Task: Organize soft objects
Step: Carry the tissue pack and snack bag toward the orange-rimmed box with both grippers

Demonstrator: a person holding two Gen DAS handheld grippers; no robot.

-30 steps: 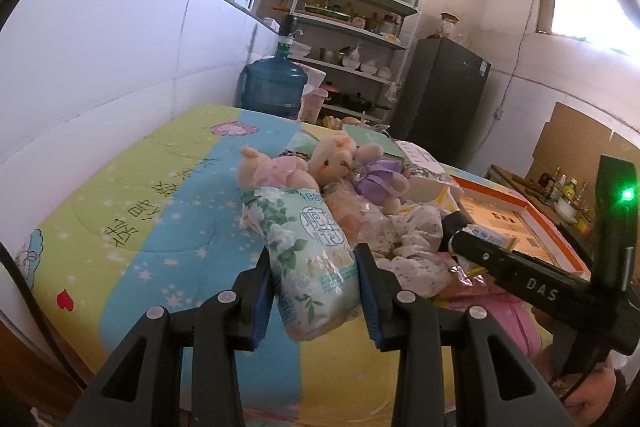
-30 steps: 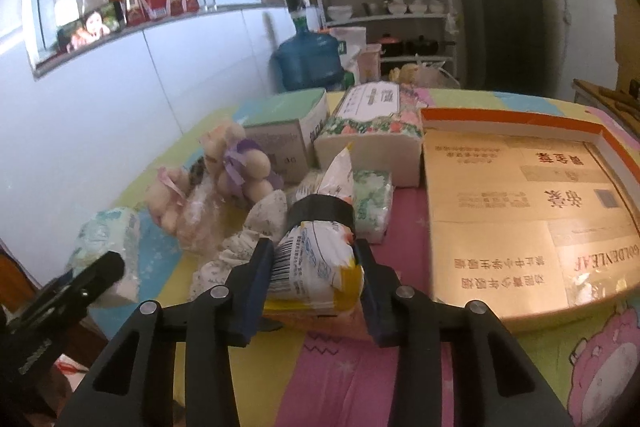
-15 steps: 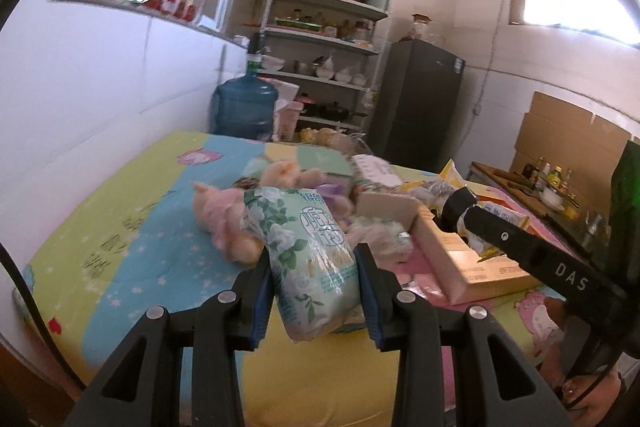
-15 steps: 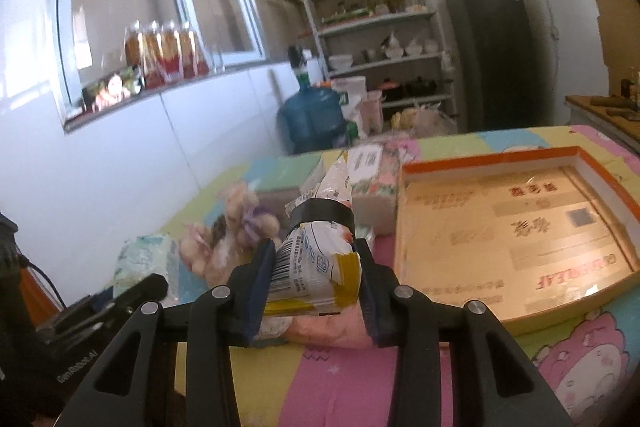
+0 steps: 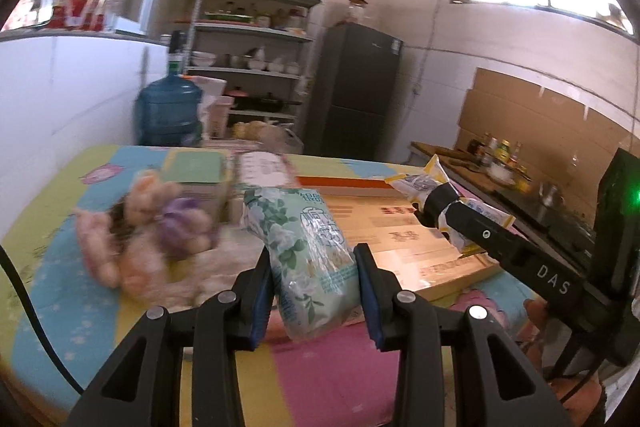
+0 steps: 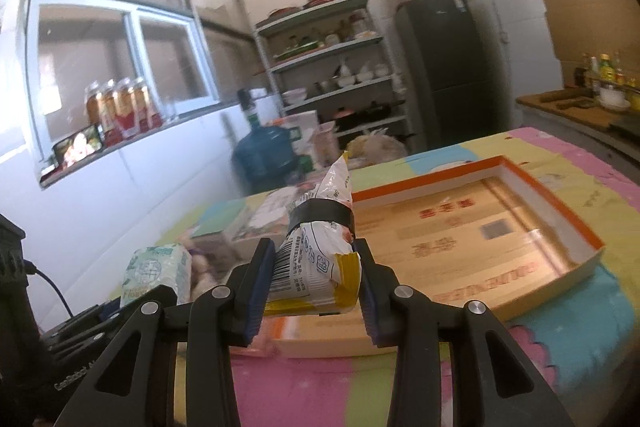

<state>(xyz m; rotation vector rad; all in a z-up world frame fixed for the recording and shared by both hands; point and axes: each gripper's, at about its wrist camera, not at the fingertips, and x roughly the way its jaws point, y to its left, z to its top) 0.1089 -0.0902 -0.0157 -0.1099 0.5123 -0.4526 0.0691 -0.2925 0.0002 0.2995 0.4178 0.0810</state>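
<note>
My left gripper (image 5: pixel 314 291) is shut on a green floral tissue pack (image 5: pixel 306 251) and holds it above the table, near the front edge of the orange-rimmed cardboard tray (image 5: pixel 400 239). My right gripper (image 6: pixel 314 279) is shut on a white and yellow snack bag (image 6: pixel 318 259) bound with black tape, also lifted, in front of the same tray (image 6: pixel 500 227). The right gripper with its bag (image 5: pixel 444 203) shows in the left wrist view. The tissue pack (image 6: pixel 154 271) shows in the right wrist view. Plush toys (image 5: pixel 160 227) lie blurred at the left.
A green-topped box (image 5: pixel 198 171) and a floral tissue box (image 5: pixel 262 167) stand behind the toys on the colourful tablecloth (image 5: pixel 340 367). A blue water jug (image 5: pixel 168 115), shelves (image 5: pixel 256 59) and a dark fridge (image 5: pixel 352 91) stand behind the table.
Both grippers have risen and swung right toward the tray, each still holding its pack. The toys and clothes pile now lies left of the left gripper.
</note>
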